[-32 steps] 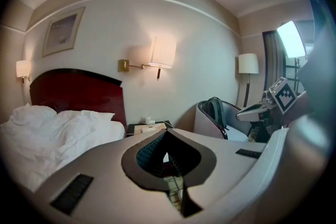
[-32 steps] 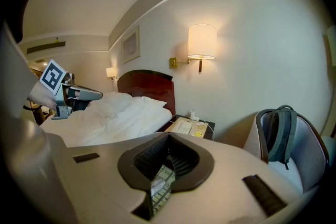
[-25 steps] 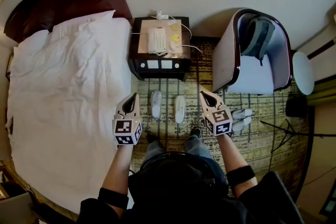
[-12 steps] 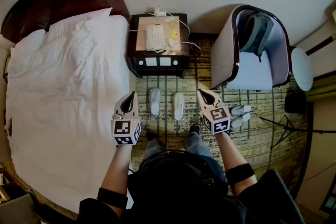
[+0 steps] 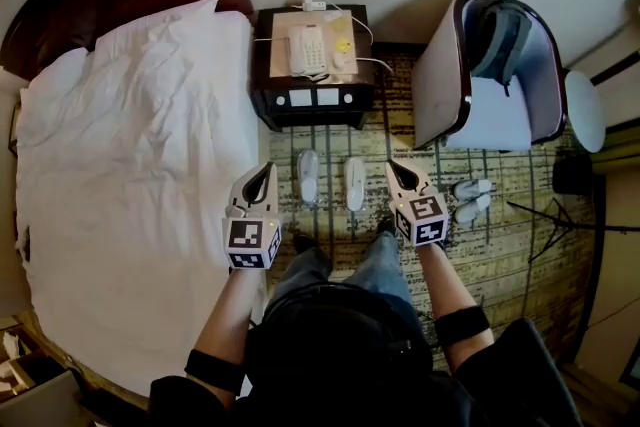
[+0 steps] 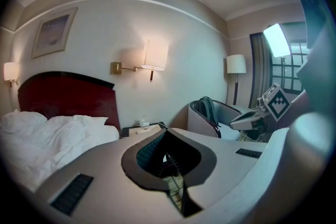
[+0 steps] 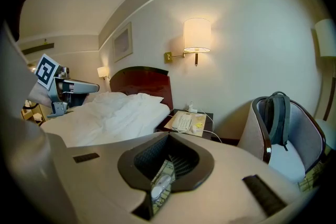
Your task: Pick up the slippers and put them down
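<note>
Bed (image 5: pixel 130 165): the left half of the head view is filled by it, the white duvet rumpled. Its edge lies just beside the left gripper, so the bedding could be snagged by a sideways swing.
Carpet (image 5: pixel 500 245): patterned, spread between bed and armchair. Both pairs of slippers lie on it.
Armchair (image 5: pixel 490 105): set at the upper right with a backpack (image 5: pixel 500 35) in its seat, well apart from the centre pair.
Nightstand (image 5: pixel 315 105): placed against the wall just beyond the slippers, with a telephone (image 5: pixel 308 48) and cables on top. It could be knocked if a reach is carried too far forward.
Left gripper (image 5: pixel 265 167): held above the carpet by the bed's edge, jaws pressed together, nothing between them.
Right gripper (image 5: pixel 392 167): held to the right of the pair, jaws likewise closed and empty. One slipper is glimpsed below through the slot in the right gripper view.
Slippers (image 5: pixel 308 177): a white pair laid side by side on the carpet before the nightstand, between the two gripper tips, not touched. With the jaws closed nothing can be gripped. If the grippers are lowered unopened, the pair would likely be shoved along the carpet, and a shallow pinch on a soft upper could be lost on lifting.
Second pair (image 5: pixel 472 200): pale slippers near the armchair. They could be taken by mistake.
</note>
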Available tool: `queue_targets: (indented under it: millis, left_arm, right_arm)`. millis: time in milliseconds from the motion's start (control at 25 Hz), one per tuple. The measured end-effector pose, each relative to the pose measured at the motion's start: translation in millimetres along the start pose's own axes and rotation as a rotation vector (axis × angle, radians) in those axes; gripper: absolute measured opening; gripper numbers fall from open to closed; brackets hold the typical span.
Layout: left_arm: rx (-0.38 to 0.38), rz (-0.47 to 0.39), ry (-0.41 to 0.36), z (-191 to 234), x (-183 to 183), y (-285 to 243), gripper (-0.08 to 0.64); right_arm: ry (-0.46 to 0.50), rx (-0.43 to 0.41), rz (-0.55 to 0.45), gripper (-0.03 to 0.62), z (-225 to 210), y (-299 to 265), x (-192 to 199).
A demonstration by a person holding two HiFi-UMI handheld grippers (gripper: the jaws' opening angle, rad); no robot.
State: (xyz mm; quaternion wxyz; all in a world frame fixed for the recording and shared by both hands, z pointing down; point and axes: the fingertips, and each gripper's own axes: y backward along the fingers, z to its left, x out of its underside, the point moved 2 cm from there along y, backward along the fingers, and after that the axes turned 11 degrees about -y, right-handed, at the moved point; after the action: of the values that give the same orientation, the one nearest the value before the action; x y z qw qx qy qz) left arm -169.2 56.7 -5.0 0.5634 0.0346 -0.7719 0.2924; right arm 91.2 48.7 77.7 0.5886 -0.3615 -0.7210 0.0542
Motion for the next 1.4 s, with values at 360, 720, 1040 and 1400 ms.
queue_targets:
  millis: [360, 720, 1040, 1400]
  left_arm:
    - [0.073, -0.017, -0.061, -8.0, 17.1, -2.0, 0.002]
    - [0.008, 0.014, -0.035, -41.9, 65.2, -25.7, 0.002]
    - [-0.021, -0.005, -0.015, -80.2, 179.1, -110.4, 0.002]
    - [0.030, -0.014, -0.047, -99.3, 314.0, -210.2, 0.002]
  right_arm:
    - [-0.068, 0.065, 0.046, 0.026, 17.1, -3.6, 60.5]
    - [-0.100, 0.076, 0.201, 0.082, -17.8, -50.6, 169.1]
    - [-0.163, 0.124, 0.342, 0.368, -79.1, -143.2, 320.7]
    - [-0.229, 0.197, 0.430, 0.467, -126.6, -252.3, 475.4]
